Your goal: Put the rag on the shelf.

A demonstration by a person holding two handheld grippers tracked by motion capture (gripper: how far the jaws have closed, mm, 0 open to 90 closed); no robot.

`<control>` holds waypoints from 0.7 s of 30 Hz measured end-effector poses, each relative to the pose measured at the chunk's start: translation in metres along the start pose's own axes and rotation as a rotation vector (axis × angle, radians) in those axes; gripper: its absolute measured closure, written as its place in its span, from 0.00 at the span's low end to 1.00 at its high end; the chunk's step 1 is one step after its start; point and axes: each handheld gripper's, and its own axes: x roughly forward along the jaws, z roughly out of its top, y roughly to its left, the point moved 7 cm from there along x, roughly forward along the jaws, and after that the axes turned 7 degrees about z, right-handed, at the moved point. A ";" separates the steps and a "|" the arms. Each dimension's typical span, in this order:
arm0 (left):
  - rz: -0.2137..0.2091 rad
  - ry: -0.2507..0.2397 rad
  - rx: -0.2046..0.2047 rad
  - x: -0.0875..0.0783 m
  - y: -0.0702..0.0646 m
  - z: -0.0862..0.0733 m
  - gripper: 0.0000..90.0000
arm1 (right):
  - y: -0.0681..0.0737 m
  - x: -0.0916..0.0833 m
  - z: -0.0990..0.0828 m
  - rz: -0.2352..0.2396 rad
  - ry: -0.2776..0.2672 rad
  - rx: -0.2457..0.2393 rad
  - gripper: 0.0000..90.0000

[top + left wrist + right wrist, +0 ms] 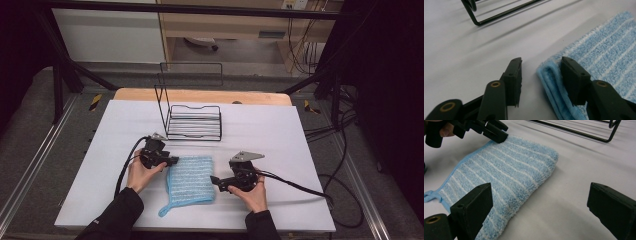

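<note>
The folded light-blue striped terry cloth (190,179) lies flat on the white table (280,135), between both grippers. Left gripper (541,75): jaws apart, straddling the cloth's folded edge, not yet clamped. Right gripper (539,212): jaws wide, released, one over the cloth's opposite edge.

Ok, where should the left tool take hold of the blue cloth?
Grip the cloth at its folded left edge, coming in low from the left. That edge is a thick doubled lip raised off the table, and the left tool already straddles it, one jaw on top.
</note>
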 end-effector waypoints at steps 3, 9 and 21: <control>-0.013 -0.012 -0.014 0.002 -0.001 -0.002 0.63 | -0.001 0.001 0.001 0.004 -0.001 0.005 0.08; -0.039 -0.006 -0.012 0.001 -0.004 -0.002 0.75 | -0.004 0.003 0.005 0.011 -0.019 0.017 0.08; -0.033 -0.012 -0.002 0.001 -0.007 -0.003 0.84 | -0.015 0.016 0.034 -0.007 -0.055 0.037 0.05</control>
